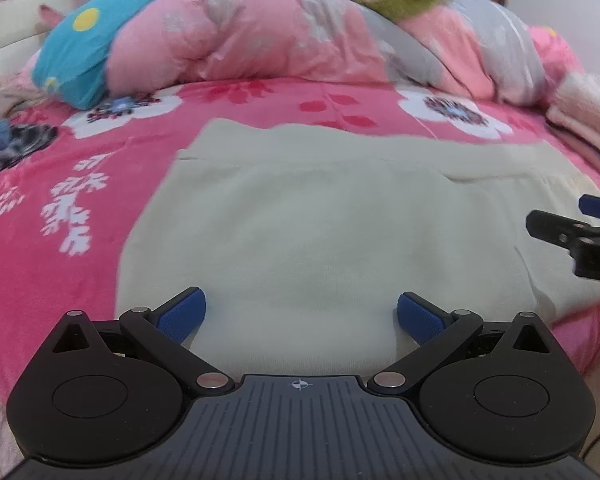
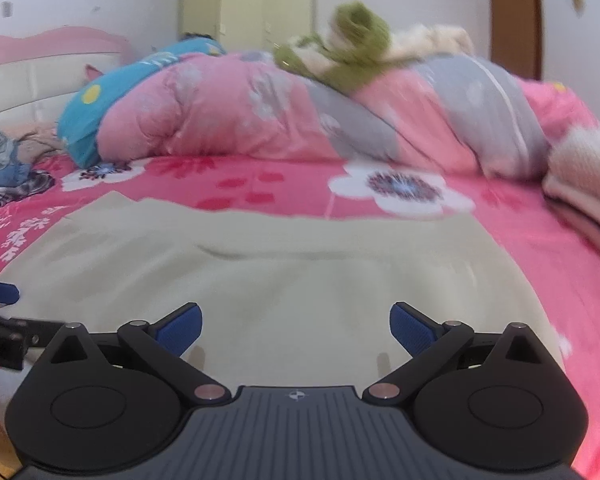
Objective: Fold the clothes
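Cream garment (image 1: 324,232) flat on bed (image 1: 52,184), tools (image 1: 301,312) spread

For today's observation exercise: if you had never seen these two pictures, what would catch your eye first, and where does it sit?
First, the cream garment spread flat across the bright pink floral bedspread, filling the middle of both views. Next, the open left tongs and right tongs hovering over its near edge, blue pads apart. Behind, a bunched pink and grey quilt carries a green plush toy on top.
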`<state>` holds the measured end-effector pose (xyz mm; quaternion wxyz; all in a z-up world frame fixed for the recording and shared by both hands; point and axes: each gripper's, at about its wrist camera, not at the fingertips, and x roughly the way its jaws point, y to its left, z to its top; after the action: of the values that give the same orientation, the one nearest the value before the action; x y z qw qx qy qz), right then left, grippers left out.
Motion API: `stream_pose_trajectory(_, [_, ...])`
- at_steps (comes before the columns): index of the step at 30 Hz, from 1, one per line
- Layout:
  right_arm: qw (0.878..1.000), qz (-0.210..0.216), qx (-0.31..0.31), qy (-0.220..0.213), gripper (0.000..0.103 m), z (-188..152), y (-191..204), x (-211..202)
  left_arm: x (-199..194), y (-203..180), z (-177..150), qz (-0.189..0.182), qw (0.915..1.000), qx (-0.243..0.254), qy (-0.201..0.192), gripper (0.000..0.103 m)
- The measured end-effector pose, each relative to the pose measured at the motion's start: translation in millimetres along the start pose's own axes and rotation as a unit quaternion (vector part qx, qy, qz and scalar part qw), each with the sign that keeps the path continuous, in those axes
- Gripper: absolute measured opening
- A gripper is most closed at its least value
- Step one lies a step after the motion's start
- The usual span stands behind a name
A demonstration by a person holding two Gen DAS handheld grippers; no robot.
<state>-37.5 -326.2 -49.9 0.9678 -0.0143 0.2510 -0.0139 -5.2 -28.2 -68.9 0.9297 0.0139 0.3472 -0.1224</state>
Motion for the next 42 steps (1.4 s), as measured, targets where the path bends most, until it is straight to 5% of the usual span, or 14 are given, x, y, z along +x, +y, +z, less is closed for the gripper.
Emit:
stream_pose_trajectory(4, [1.0, 0.0, -0.007, -0.007, 0.083, 6, -3, 18, -12, 12, -2, 0.008, 0.9996, -0.019, -0.022, 0.103])
stream_pose_trajectory(10, [1.0, -0.001, 0.001, 0.012, 0.077, -9, -7, 39, -37, 30, -12, 0.006, 0.9984, -0.036, -0.044, 0.103])
stream_pose_trajectory(18, [1.0, 0.0, 0.023, -0.015, 0.052, -11, -13, 28, -46, 45, -26, -0.005, 0.9961, -0.085, -0.024, 0.097])
stream_pose_trajectory(20, [0.999, 0.004, 0.02, -0.027, 0.051, -11, -12, 24, -44, 48, -27, -0.018, 0.9948, -0.098, -0.018, 0.095])
stream_pose_trajectory(23, [0.999, 0.024, 0.01, -0.042, 0.051, -12, -8, 17, -38, 52, -29, -0.048, 0.9916, -0.119, -0.012, 0.079])
stream_pose_trajectory(29, [1.0, 0.017, 0.002, -0.015, 0.051, -13, -1, 27, -25, 61, -32, -0.077, 0.9832, -0.166, -0.004, 0.078])
stream_pose_trajectory(38, [1.0, 0.009, -0.003, -0.014, 0.052, -15, 1, 29, -13, 81, -34, -0.134, 0.955, -0.263, -0.032, 0.092])
stream_pose_trajectory(42, [1.0, 0.008, -0.002, -0.013, 0.054, -15, 1, 30, -8, 81, -31, -0.137, 0.9517, -0.272, -0.039, 0.098])
